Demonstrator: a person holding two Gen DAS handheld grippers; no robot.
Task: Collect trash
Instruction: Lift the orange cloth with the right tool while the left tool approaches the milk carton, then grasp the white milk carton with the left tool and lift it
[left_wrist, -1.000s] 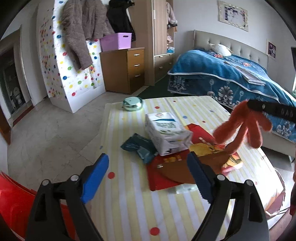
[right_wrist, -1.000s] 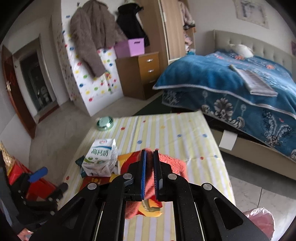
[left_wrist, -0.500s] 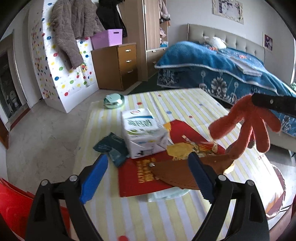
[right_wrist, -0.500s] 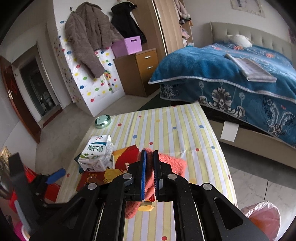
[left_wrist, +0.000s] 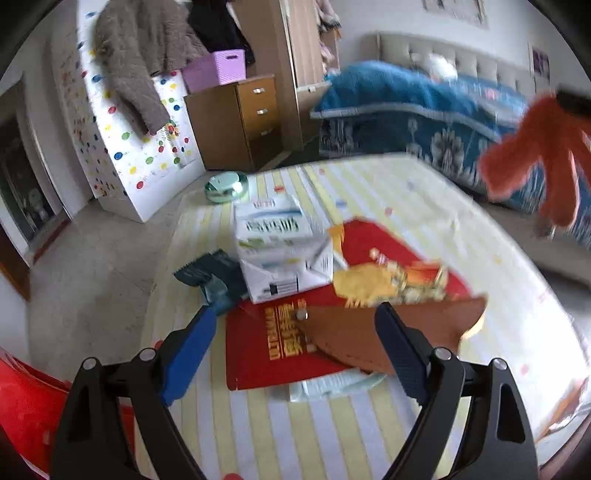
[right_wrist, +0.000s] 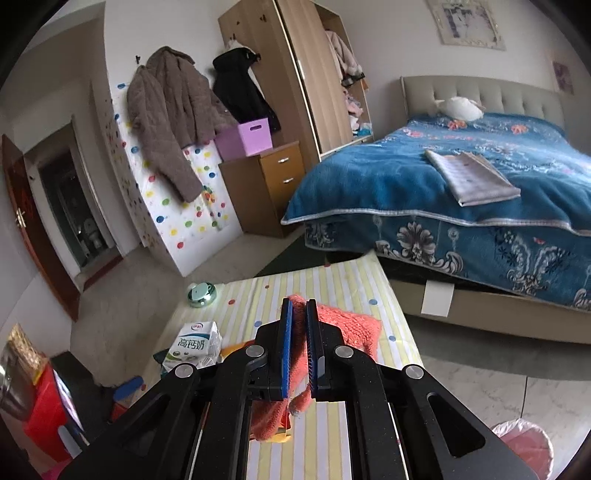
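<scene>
On the striped table (left_wrist: 332, 435) lies a pile of trash: a white milk carton (left_wrist: 280, 247), a dark teal wrapper (left_wrist: 214, 277), a red packet (left_wrist: 288, 343), a yellow snack wrapper (left_wrist: 384, 284) and a brown flat piece (left_wrist: 399, 328). My left gripper (left_wrist: 293, 347) stands open just above the red packet and the brown piece. My right gripper (right_wrist: 299, 308) is shut on an orange knitted glove (right_wrist: 347, 325), held well above the table. The same glove (left_wrist: 535, 162) hangs at the upper right of the left wrist view. The carton (right_wrist: 195, 347) shows below to the left.
A green round tin (left_wrist: 225, 182) sits at the table's far end. A pink-bagged bin (right_wrist: 524, 443) stands on the floor right of the table. A red plastic object (right_wrist: 48, 413) stands at the table's left. A blue-covered bed (right_wrist: 461, 192) and drawers (right_wrist: 273, 184) lie beyond.
The right gripper has risen higher with the glove, away from the pile. The left gripper has moved in closer over the red packet and stays open.
</scene>
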